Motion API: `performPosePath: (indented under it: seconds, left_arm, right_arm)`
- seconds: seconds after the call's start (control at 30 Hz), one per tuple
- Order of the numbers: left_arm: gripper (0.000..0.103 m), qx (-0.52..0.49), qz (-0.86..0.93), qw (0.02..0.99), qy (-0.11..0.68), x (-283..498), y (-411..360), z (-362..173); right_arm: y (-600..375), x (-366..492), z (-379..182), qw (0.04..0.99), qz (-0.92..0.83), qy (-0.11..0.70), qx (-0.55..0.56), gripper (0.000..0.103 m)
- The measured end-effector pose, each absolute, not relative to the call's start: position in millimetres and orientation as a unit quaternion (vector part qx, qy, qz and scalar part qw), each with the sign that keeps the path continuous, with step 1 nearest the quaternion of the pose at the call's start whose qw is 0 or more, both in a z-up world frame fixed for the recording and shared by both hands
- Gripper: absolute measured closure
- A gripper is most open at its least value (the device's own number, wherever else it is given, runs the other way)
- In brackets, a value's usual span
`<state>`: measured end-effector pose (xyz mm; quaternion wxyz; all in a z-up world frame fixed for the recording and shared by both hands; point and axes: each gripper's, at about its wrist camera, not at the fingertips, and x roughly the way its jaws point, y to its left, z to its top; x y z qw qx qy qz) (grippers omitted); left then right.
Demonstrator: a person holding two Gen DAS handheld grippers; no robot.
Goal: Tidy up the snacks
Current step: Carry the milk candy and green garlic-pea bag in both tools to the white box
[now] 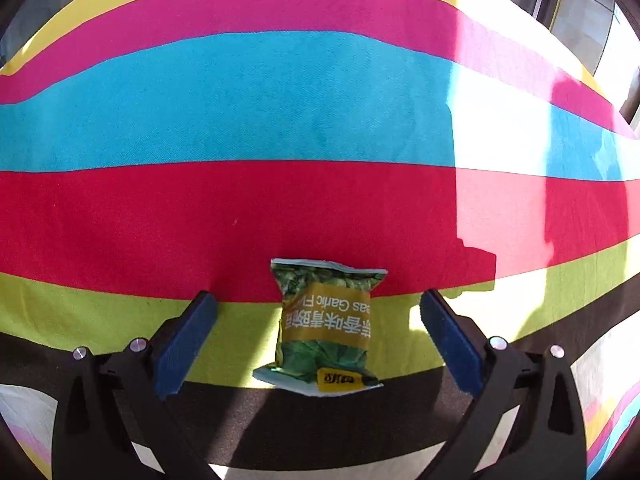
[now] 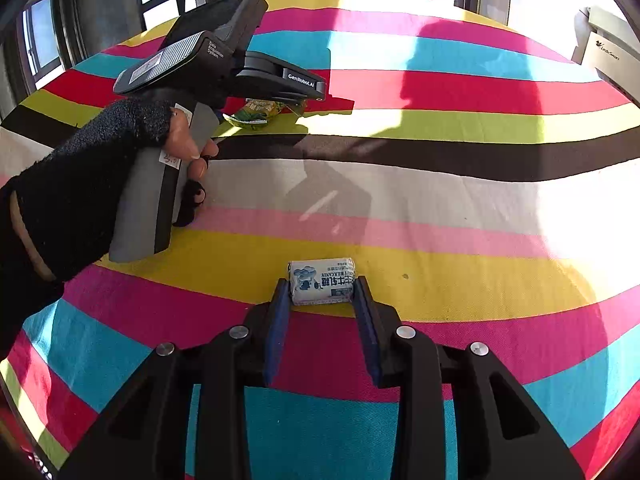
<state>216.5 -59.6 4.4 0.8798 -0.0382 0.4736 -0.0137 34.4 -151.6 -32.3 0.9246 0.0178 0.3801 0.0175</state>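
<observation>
Right gripper (image 2: 322, 286) has its two blue pads pressed on the short ends of a small white candy packet (image 2: 322, 281), so it is closed on that packet, and the packet sits low over the yellow stripe of the striped cloth (image 2: 460, 200), at 12 o'clock from the jaws. I cannot tell if it is lifted or touching the cloth. Only the tips of the pads hold it, and the wrapper looks smooth and round, so I judge it may slip out or turn between the pads if the hand moves fast.

Left gripper (image 1: 318, 322) is spread wide around a green pea snack bag (image 1: 326, 326), which lies flat across the lime and black stripes, with a free gap at each side. This bag is soft and full of air; in my opinion a closing at the middle can crush the peas, or the bag can slide toward 12 o'clock when only one pad meets it first.

From the right wrist view, at 10 o'clock, one sees the gloved left hand (image 2: 120, 168) on the grey handle and the green bag half hidden under the jaws. From the left wrist view one sees the bag complete, with its print upside down, but nothing of the candy or the hand. Strong sun patches lie at 3 o'clock in both views
</observation>
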Motion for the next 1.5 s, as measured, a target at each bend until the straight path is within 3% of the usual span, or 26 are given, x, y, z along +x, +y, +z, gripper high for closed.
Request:
performPosePath:
  seconds: [0.1,0.13,0.17,0.23,0.33,0.4,0.47,0.5,0.63,0.8,1.2,1.27,1.33,1.5]
  left_arm:
    - [0.002,-0.048,-0.007,0.883,0.468,220,-56,5]
    - [0.006,-0.035,-0.009,0.883,0.469,219,-58,5]
    - [0.012,-0.017,-0.023,0.884,0.466,215,-61,6]
    - [0.04,0.033,-0.075,0.884,0.461,201,-71,9]
    - [0.051,0.11,-0.178,0.866,0.453,166,-72,12]
    - [0.047,0.142,-0.233,0.846,0.457,144,-62,15]
    - [0.022,0.173,-0.228,0.846,0.451,127,-47,20]
    - [0.003,0.179,-0.224,0.848,0.446,122,-39,23]
    - [0.002,0.256,-0.203,0.863,0.385,111,-28,37]
    - [0.002,0.336,-0.298,0.823,0.349,139,-72,36]
    - [0.002,0.261,-0.427,0.753,0.427,218,-59,13]
    - [0.013,0.243,-0.437,0.753,0.427,222,-55,15]
    - [0.061,0.221,-0.438,0.764,0.418,223,-46,22]
    - [0.063,0.202,-0.413,0.785,0.416,169,-27,27]
  right_arm:
    - [-151,35,-32,0.925,0.016,0.38,0.019,0.07]
    - [-151,34,-32,0.925,0.015,0.38,0.018,0.07]
    - [-151,34,-32,0.925,0.015,0.38,0.018,0.07]
    - [-150,34,-32,0.924,0.015,0.38,0.019,0.07]
    - [-149,34,-32,0.924,0.015,0.381,0.02,0.07]
    - [-149,34,-33,0.924,0.016,0.381,0.021,0.07]
    - [-149,35,-33,0.924,0.016,0.381,0.021,0.07]
    - [-149,35,-33,0.924,0.016,0.381,0.02,0.07]
    - [-149,35,-32,0.924,0.014,0.381,0.017,0.07]
    - [-148,35,-33,0.925,0.009,0.381,0.013,0.071]
    - [-154,37,-33,0.924,0.009,0.38,0.026,0.072]
    - [-154,37,-33,0.924,0.009,0.38,0.026,0.072]
    - [-156,36,-33,0.924,0.009,0.38,0.028,0.072]
    - [-156,36,-33,0.924,0.009,0.38,0.027,0.072]
